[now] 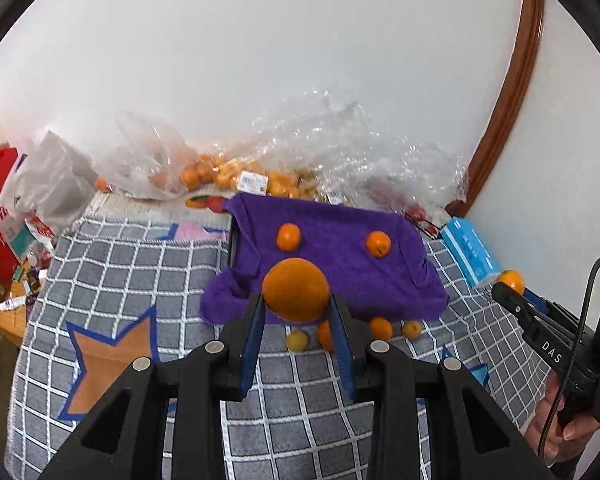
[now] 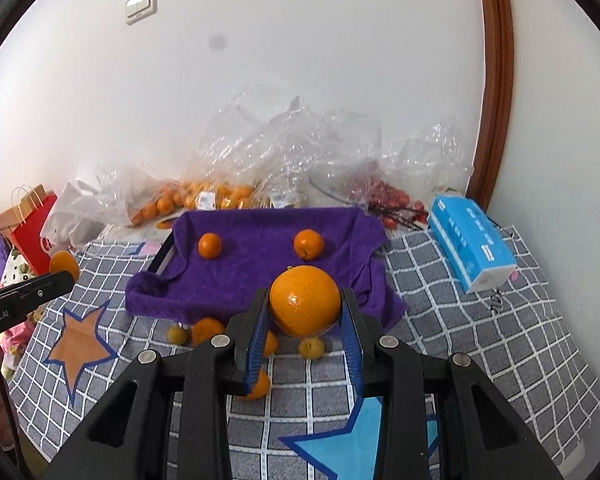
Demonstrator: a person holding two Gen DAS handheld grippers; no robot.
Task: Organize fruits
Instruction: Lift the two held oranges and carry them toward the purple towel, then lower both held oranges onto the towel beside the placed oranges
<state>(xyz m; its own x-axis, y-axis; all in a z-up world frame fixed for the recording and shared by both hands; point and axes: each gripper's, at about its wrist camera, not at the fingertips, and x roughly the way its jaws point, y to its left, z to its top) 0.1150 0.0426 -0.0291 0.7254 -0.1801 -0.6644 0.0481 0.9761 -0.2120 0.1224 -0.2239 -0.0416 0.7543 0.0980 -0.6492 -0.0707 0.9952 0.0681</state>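
Two claws are each clenching an orange above the checked blanket: the left claw is holding one orange, the right claw another orange. Behind them, two small oranges are sitting on the purple towel, near its far edge.

Home rm: checked blanket, light switch, shopping bags.
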